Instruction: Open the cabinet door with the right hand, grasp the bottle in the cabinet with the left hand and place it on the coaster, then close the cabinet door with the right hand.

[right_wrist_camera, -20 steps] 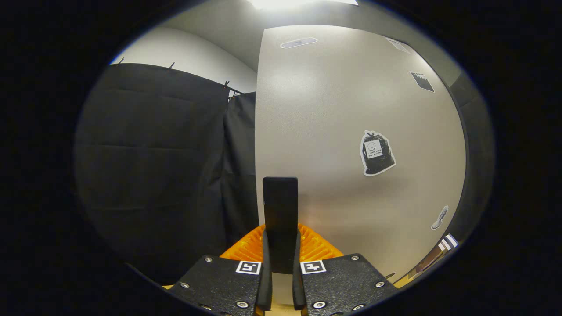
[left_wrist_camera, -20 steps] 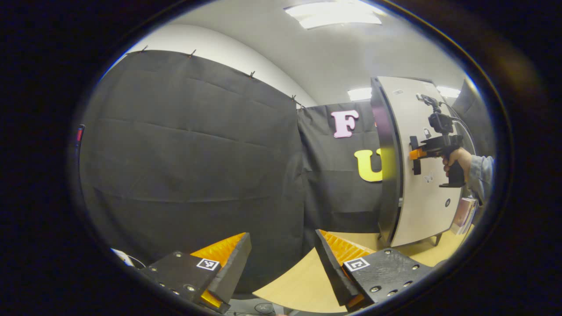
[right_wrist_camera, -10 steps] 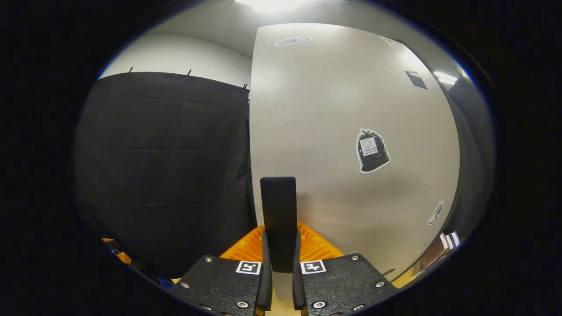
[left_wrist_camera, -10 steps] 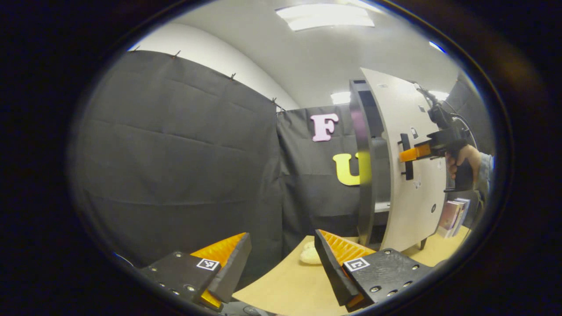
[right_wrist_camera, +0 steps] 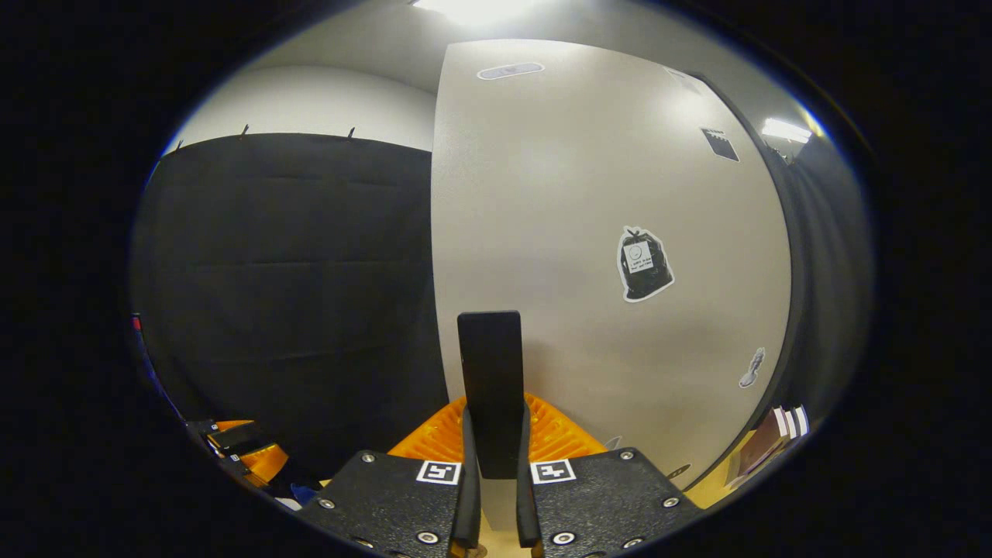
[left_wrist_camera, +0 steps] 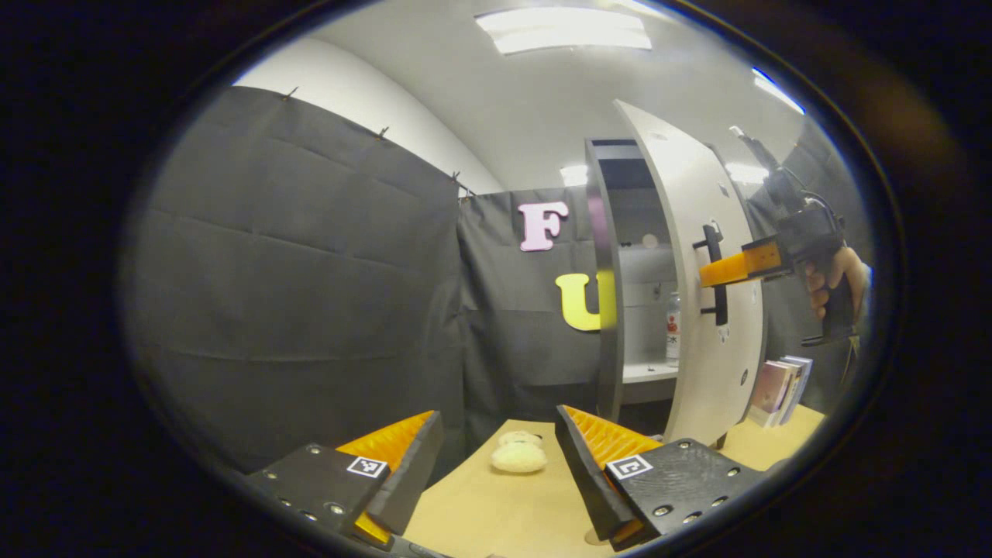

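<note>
In the left gripper view the pale cabinet door (left_wrist_camera: 697,232) stands partly open. A clear bottle (left_wrist_camera: 673,329) is upright on a shelf inside the cabinet (left_wrist_camera: 608,271). My right gripper (left_wrist_camera: 721,271), held by a hand, is shut on the door's black handle (left_wrist_camera: 717,306). My left gripper (left_wrist_camera: 496,422) is open and empty, low over the wooden table (left_wrist_camera: 480,511), well short of the cabinet. A pale fluffy round piece (left_wrist_camera: 518,456), perhaps the coaster, lies between its fingers' line and the cabinet. In the right gripper view the handle (right_wrist_camera: 490,372) is pinched in my right gripper (right_wrist_camera: 494,434), against the door (right_wrist_camera: 589,217).
Several books (left_wrist_camera: 779,380) lean beside the cabinet on the table; they also show as books (right_wrist_camera: 775,438) at the door's far edge. The left gripper (right_wrist_camera: 240,449) appears low at the left of the right gripper view. Black cloth walls close off the back and left.
The door has swung further open with my right gripper still on the handle, uncovering the shelf and bottle. The left gripper view has turned so more table and the fluffy piece show.
</note>
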